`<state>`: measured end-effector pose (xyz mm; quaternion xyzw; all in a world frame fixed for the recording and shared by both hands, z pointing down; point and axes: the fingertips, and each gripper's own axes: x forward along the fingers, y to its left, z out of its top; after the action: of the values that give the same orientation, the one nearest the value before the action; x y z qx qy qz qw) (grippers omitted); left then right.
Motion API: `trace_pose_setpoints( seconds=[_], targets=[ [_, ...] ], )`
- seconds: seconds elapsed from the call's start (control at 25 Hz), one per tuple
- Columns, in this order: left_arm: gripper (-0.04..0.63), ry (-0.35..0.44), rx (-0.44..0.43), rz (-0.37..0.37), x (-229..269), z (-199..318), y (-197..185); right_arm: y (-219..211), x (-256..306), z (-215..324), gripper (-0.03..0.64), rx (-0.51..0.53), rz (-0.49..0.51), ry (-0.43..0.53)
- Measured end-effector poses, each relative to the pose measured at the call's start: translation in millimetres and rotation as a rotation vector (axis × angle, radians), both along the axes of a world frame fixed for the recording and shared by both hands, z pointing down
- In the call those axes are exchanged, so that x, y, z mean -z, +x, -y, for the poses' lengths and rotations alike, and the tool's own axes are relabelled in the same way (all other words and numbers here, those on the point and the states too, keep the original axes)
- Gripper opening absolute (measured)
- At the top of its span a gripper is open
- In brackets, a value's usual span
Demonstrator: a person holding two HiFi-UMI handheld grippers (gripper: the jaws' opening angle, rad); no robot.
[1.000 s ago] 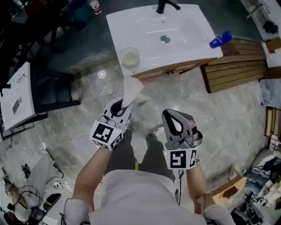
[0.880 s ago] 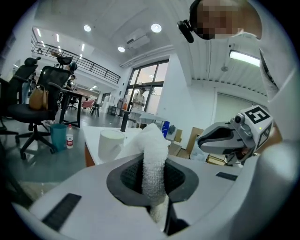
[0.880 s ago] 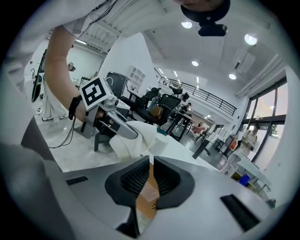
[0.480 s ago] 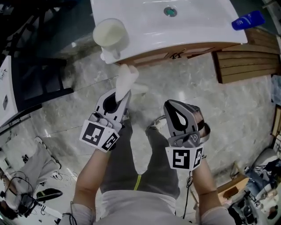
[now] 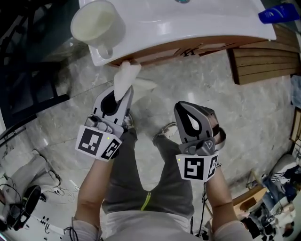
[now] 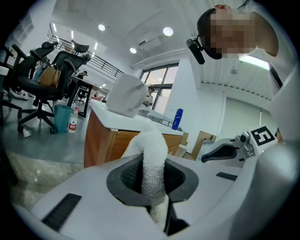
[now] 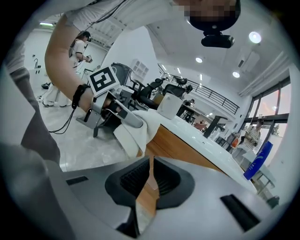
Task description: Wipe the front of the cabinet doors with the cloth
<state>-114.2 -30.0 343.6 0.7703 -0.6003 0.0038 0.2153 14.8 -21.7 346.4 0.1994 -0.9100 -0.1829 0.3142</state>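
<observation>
1. Two grippers are being held above the floor (image 5: pixel 235 113), in front of a cabinet (image 5: pixel 183 47), by a person who is standing and looking steeply down.
2. The left gripper (image 5: pixel 123 94) is reaching toward the cabinet's left end. Its jaws are pinching a white cloth (image 5: pixel 126 77), and the left gripper view is showing the fabric filling the gap between the pads.
3. The cloth is sticking out past the jaw tips. Its free end is lying at the left corner of the wooden cabinet front, just under the basin (image 5: pixel 211 26) rim, and appears to be touching the wood there.
4. The right gripper (image 5: pixel 184 112) is hovering to the right of the left one, further back from the cabinet and well apart from the cloth. Its jaws are pressed nearly together with nothing between them; only a thin slit is showing in the right gripper view.
5. The white basin is sitting on top of the cabinet. A cream cup (image 5: pixel 96 26) is standing on its left corner, directly above the cloth, and a blue bottle (image 5: pixel 277 13) is lying at its right edge.
6. Grey trousers (image 5: pixel 131 174) are showing below and between the two grippers.
</observation>
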Motion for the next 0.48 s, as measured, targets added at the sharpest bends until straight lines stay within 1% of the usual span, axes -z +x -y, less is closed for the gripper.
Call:
trace_pose_setpoints(
  seconds=[0.24,0.48],
  targets=[
    [0.058,0.016,0.017,0.002,-33,8,-10,-9,-32,-1,0.052,0.006,0.013,0.002],
    [0.058,0.062,-0.004,-0.016,-50,30,0,-5,-59,1,0.052,-0.011,0.003,0.003]
  ],
)
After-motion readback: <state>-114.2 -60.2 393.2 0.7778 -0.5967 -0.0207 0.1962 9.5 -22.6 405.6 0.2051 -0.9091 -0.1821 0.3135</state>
